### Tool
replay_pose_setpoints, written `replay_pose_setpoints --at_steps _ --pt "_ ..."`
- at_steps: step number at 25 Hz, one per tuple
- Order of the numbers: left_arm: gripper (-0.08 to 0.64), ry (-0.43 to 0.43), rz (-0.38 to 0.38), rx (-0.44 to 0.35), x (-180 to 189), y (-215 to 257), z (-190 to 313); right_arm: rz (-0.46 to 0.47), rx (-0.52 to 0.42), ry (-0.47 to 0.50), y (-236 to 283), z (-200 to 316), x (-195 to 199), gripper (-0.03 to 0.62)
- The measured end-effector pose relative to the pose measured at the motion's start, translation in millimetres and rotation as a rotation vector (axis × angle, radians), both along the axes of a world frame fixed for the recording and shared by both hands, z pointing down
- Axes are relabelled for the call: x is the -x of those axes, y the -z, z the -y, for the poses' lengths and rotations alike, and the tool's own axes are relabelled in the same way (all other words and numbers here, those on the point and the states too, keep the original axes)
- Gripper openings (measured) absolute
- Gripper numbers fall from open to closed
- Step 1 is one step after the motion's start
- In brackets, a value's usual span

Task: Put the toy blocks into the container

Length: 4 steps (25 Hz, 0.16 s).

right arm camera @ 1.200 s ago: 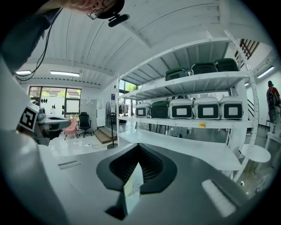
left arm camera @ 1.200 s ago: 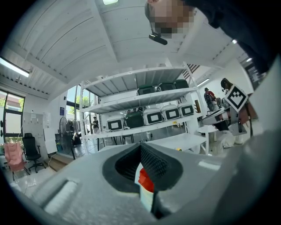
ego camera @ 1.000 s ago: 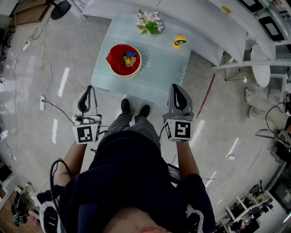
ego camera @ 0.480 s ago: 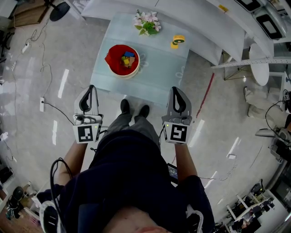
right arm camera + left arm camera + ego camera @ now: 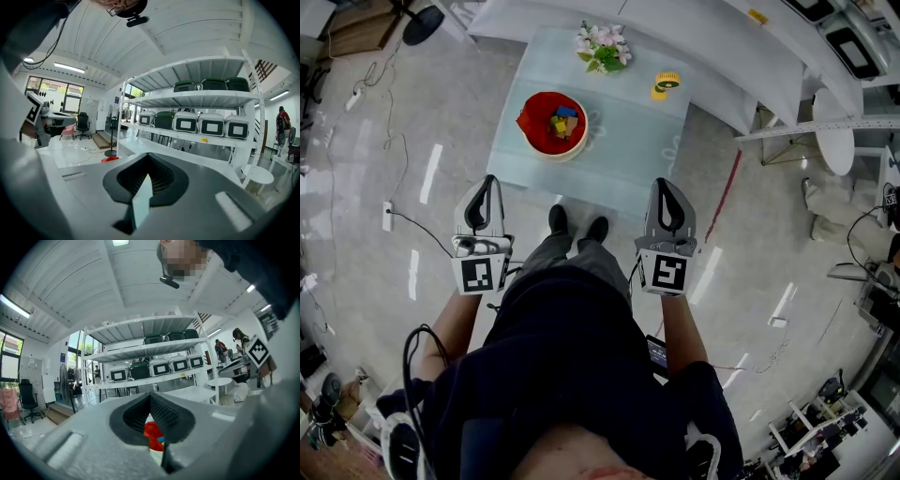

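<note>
Left gripper [image 5: 487,180] and right gripper [image 5: 663,182] are clamped shut on nothing, so tbh the red bowl [image 5: 531,112] of toy blocks [image 5: 562,123] could only get bumped off the glass table [image 5: 628,141] by a careless swing.

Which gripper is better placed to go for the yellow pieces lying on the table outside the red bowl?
Right, probably. The yellow pieces lie on the table's right side, ahead of the right gripper; the left gripper sits nearer the red bowl. Both are short of the table, jaws shut.

head: steeply down, far | gripper views: near-level, forward | head+left: red container [image 5: 552,125]
</note>
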<state>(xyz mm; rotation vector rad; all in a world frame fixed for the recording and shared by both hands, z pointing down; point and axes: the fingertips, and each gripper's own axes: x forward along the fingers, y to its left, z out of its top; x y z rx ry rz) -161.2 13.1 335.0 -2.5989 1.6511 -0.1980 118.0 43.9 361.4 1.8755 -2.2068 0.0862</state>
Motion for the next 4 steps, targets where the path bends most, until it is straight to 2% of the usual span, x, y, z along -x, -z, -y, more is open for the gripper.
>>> replay_pose_setpoints --at_steps 4 --pt "0.001 0.002 -0.001 0.001 1.1 0.0 -2.2 -0.013 -0.004 0.004 0.2 -2.1 2.6 -0.003"
